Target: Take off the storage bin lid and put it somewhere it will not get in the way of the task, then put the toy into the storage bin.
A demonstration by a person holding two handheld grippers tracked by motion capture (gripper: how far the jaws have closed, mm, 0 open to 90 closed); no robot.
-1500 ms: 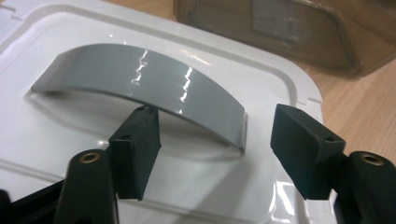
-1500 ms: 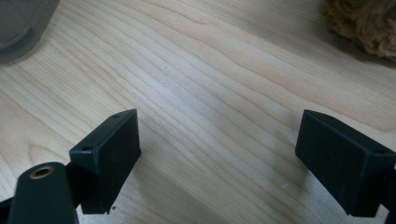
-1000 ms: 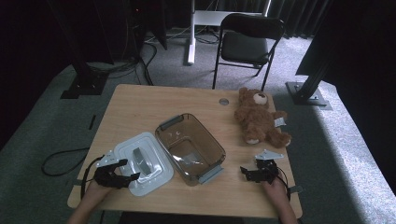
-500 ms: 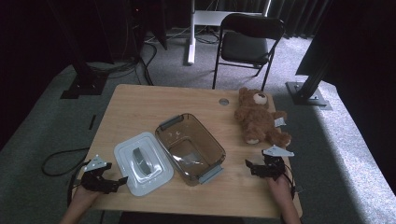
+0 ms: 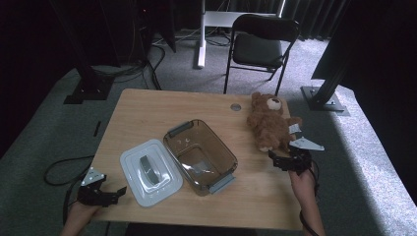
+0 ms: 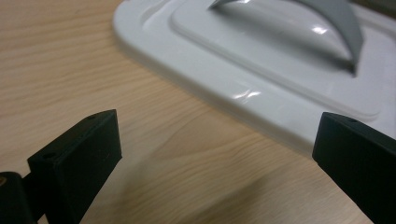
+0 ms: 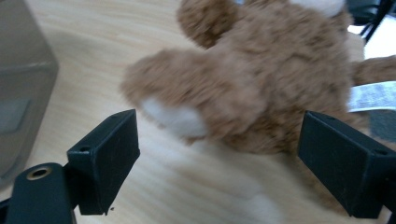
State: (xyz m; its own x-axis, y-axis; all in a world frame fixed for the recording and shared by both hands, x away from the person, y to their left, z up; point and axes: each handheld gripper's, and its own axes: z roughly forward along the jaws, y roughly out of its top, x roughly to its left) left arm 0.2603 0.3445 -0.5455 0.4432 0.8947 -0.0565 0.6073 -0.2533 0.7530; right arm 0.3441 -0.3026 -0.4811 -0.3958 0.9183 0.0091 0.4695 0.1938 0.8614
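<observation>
A brown teddy bear [image 5: 269,123] lies at the table's right side, with a white tag by its leg. My right gripper [image 5: 276,160] hangs just in front of it, open, and the bear's paw [image 7: 177,116] sits ahead of the wide-apart jaws, untouched. A white lid [image 5: 150,172] with a grey handle lies flat beside a clear brown container [image 5: 199,155]. My left gripper [image 5: 118,191] sits low at the lid's near left corner, open; its jaws have just been opening, with only bare wood between them and the lid's rim [image 6: 261,102] ahead.
The wooden table [image 5: 147,113] has a small round grommet [image 5: 236,106] near its far edge. A black folding chair [image 5: 260,44] and stand bases are on the carpet beyond. The container's wall [image 7: 23,93] lies to the left in the right gripper view.
My left gripper has drawn back from the lid toward the table's near left corner, and the lid stays put. My right gripper has risen and moved toward the bear.
</observation>
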